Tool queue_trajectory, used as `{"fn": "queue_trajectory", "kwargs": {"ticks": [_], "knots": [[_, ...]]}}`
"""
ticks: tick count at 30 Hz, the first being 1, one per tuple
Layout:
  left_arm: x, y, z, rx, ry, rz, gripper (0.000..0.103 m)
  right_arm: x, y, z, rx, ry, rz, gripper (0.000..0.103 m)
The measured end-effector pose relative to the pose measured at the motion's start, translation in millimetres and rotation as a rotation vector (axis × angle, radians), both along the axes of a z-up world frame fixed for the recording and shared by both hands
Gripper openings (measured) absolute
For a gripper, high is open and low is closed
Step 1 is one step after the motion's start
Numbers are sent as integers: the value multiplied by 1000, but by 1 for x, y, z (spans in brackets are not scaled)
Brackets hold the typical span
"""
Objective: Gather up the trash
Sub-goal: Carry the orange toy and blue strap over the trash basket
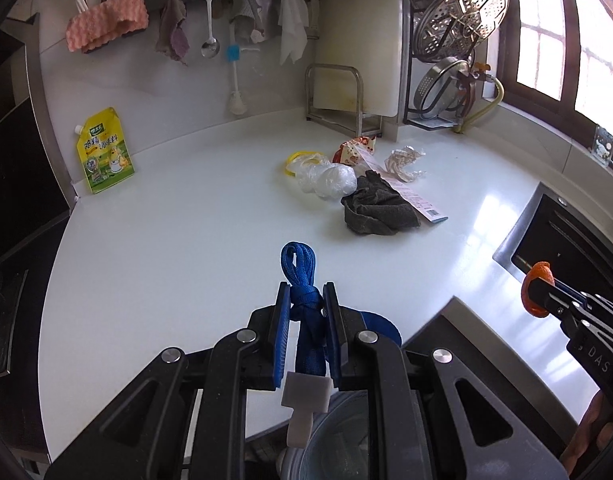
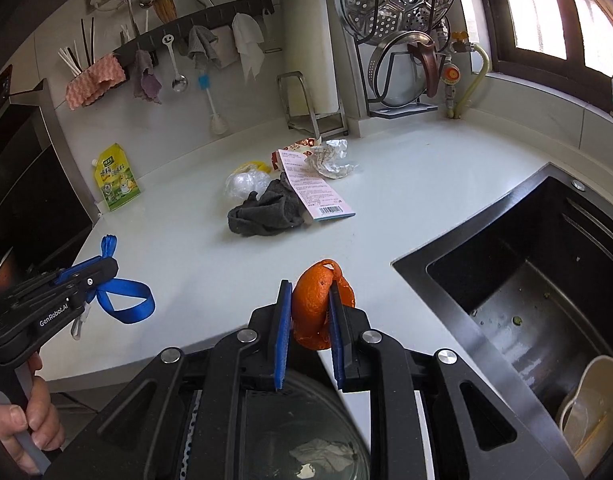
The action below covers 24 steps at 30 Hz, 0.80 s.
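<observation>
The right tool (image 2: 309, 312) pinches an orange peel (image 2: 320, 304) above the desk (image 2: 194, 264) edge, probably carrying it to a bin; the left tool (image 1: 305, 312) clamps a knotted blue strap (image 1: 304, 304). More trash (image 2: 290, 184) (wrappers, bags, 1 receipt) lies mid-desk. The sink (image 2: 526, 300) holds what looks like a pale tub.

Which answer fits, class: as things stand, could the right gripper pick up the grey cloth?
Probably not yet: the right gripper is shut on an orange peel. The path to the grey cloth looks free.
</observation>
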State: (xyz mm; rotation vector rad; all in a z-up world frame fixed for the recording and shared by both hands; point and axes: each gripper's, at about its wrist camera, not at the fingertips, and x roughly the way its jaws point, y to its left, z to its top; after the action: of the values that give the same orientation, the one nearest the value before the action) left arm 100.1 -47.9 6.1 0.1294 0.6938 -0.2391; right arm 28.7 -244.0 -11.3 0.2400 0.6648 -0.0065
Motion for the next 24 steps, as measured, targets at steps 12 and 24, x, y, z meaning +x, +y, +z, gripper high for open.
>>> {"fn": "queue_trajectory", "kwargs": {"ticks": [12, 24], "knots": [[-81, 2, -16, -3, -5, -90, 17, -81, 42, -18, -12, 9, 10, 17], [-116, 14, -47, 4, 29, -103, 17, -127, 60, -48, 3, 61, 35, 17]]}}
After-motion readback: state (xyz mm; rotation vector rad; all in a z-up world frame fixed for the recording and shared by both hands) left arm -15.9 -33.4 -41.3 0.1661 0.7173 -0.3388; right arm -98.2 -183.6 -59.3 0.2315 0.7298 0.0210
